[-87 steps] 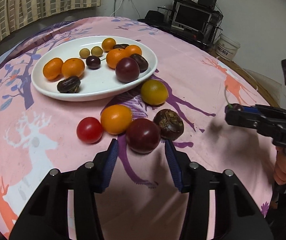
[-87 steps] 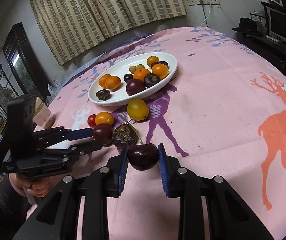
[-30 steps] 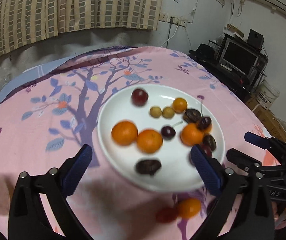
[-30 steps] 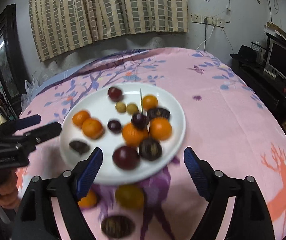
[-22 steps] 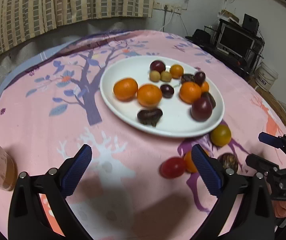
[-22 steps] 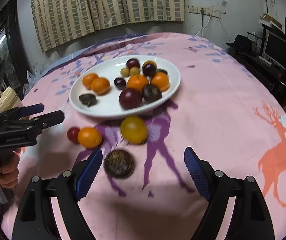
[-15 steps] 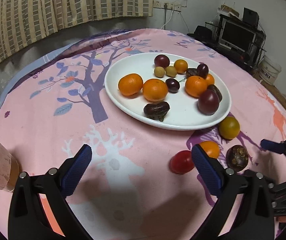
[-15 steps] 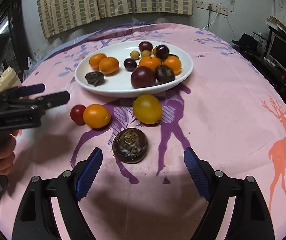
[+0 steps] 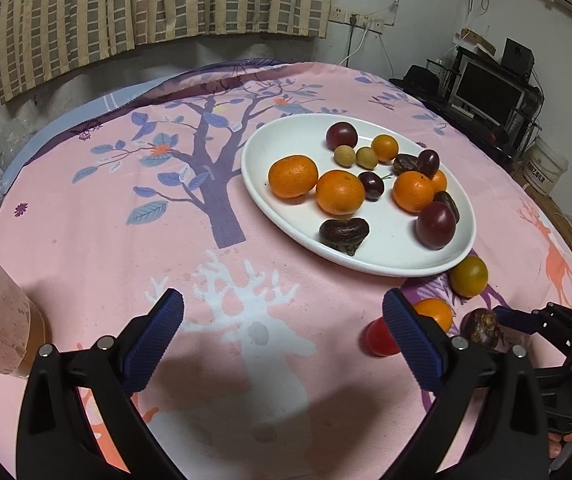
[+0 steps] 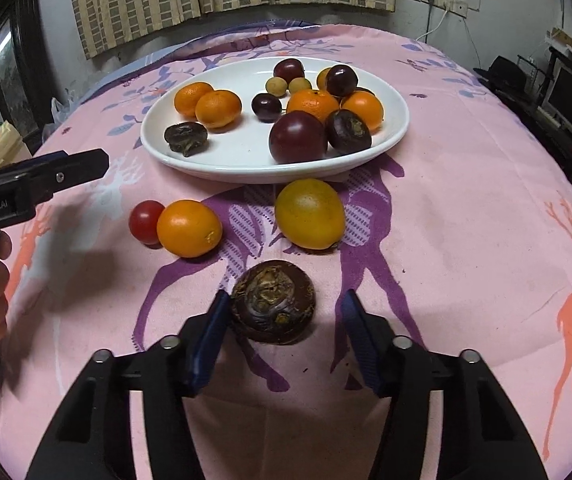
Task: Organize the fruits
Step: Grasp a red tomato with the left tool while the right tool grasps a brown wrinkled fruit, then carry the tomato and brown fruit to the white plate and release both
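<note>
Closing right gripper (image 10: 286,320) around brown water chestnut (image 10: 273,301) — pads not pressing.

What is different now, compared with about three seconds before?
The dark cherry and dark plum then gripped are let go; the white oval plate holds more fruit. The right gripper is closing around the brown wrinkled water chestnut. The left gripper stands open. The other loose fruits stayed.

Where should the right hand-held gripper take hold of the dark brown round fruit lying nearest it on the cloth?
Across its widest girth, from above and the near side. The fruit lies flat like a squat disc, rough crown up, between the closing right hand-held gripper, so pads on opposite side walls probably hold best.
</note>
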A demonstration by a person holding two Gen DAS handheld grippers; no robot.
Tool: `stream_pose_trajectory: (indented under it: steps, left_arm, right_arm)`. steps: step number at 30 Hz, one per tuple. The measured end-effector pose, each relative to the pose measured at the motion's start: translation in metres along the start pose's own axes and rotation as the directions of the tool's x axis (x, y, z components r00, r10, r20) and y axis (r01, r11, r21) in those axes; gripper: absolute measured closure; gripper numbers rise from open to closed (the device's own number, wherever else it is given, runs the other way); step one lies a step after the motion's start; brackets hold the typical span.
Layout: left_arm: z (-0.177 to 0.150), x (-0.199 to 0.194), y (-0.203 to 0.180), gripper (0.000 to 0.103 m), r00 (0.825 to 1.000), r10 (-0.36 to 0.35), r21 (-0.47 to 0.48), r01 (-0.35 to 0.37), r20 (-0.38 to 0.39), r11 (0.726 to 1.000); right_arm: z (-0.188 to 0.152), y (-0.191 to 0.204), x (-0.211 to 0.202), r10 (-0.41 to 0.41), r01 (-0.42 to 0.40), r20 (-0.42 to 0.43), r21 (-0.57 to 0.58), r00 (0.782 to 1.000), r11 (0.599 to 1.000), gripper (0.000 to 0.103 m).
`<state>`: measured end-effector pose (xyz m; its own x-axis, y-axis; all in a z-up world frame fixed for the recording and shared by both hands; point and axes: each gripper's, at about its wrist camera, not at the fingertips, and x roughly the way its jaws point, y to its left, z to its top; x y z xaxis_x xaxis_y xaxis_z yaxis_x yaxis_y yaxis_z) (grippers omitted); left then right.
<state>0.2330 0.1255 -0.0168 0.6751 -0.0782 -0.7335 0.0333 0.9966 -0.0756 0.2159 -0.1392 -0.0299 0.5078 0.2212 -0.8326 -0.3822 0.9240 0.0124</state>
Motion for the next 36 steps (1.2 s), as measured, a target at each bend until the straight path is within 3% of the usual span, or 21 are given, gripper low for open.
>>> stream_pose_trajectory:
  steps: [3, 7, 9, 12, 19, 24, 30, 36]
  left_arm:
    - [-0.002, 0.001, -0.005, 0.005, 1.000, -0.016, 0.054, 0.015, 0.002, 0.998]
    - [-0.014, -0.001, -0.025, 0.009, 0.989, -0.147, 0.232, 0.148, -0.022, 0.962]
    - [-0.021, 0.001, -0.035, 0.030, 0.986, -0.164, 0.295, 0.167, -0.034, 0.941]
    - [-0.027, 0.010, -0.042, 0.045, 0.977, -0.197, 0.315, 0.211, -0.075, 0.925]
    - [-0.032, 0.022, -0.052, 0.052, 0.973, -0.210, 0.342, 0.230, -0.097, 0.911]
    - [-0.031, 0.029, -0.059, 0.065, 0.969, -0.217, 0.364, 0.245, -0.116, 0.899]
    - [-0.030, 0.033, -0.062, 0.072, 0.969, -0.211, 0.372, 0.244, -0.126, 0.896]
    - [-0.030, 0.027, -0.064, 0.073, 0.974, -0.193, 0.379, 0.223, -0.116, 0.898]
  right_arm:
    - [0.000, -0.003, -0.001, 0.024, -0.024, 0.008, 0.008, 1.000, 1.000, 0.060]
    - [-0.001, -0.027, -0.004, 0.104, -0.108, 0.035, 0.130, 0.994, 0.986, 0.060]
    - [-0.003, -0.033, -0.004, 0.139, -0.144, 0.046, 0.164, 0.989, 0.976, 0.060]
    - [-0.003, -0.032, -0.004, 0.138, -0.143, 0.045, 0.160, 0.989, 0.977, 0.060]
    - [-0.003, -0.034, -0.004, 0.149, -0.155, 0.048, 0.167, 0.988, 0.974, 0.060]
    - [-0.004, -0.035, -0.004, 0.158, -0.164, 0.049, 0.172, 0.986, 0.971, 0.060]
    - [-0.004, -0.036, -0.004, 0.168, -0.174, 0.051, 0.174, 0.984, 0.969, 0.060]
    - [-0.005, -0.035, -0.009, 0.169, -0.179, 0.070, 0.169, 0.983, 0.969, 0.060]
